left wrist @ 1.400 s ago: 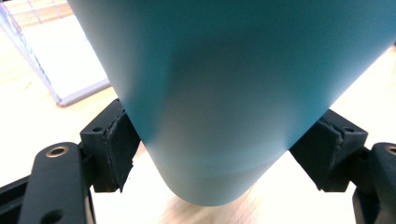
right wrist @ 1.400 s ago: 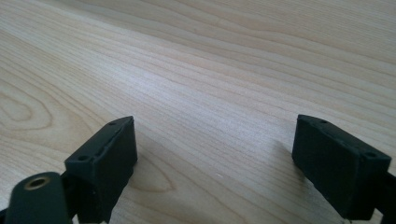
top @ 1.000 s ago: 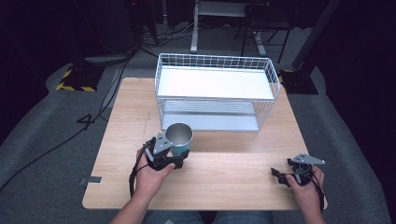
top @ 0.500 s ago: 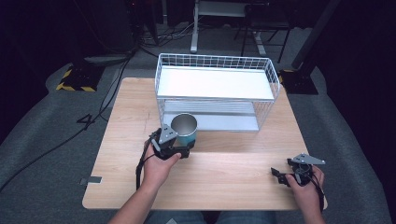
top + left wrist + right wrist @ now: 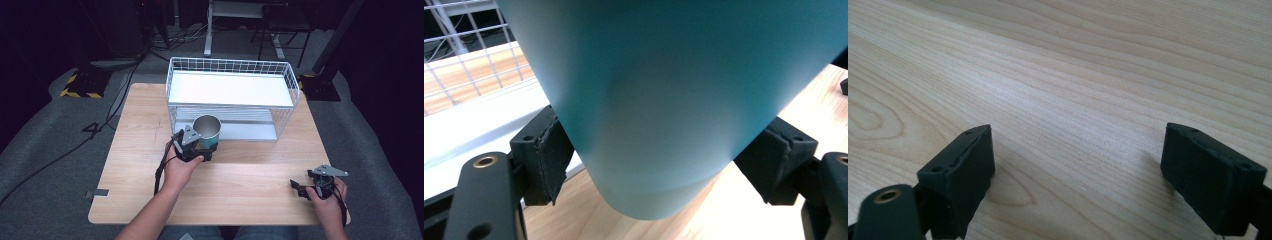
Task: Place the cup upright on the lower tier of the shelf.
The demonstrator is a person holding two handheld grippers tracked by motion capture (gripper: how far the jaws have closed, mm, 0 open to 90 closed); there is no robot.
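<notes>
A teal cup (image 5: 207,131) with a metal inside stands upright in front of the white wire rack (image 5: 230,100), close to the opening of its lower shelf. My left gripper (image 5: 200,147) is shut on the cup near its base. In the left gripper view the teal cup (image 5: 674,100) looms large between the two black pads (image 5: 546,155), which press on its sides. My right gripper (image 5: 299,189) rests low at the table's front right, open. In the right gripper view its gripper (image 5: 1078,170) has only bare wood between its fingers.
The wire rack has a white top shelf (image 5: 230,87) and a lower shelf (image 5: 245,130) behind the cup. The wooden table (image 5: 260,170) is bare between the two hands. Cables and a stand (image 5: 210,30) lie on the floor beyond the table.
My left gripper has carried the cup away from me and to the right, up to the front of the rack. The right gripper has stayed put.
</notes>
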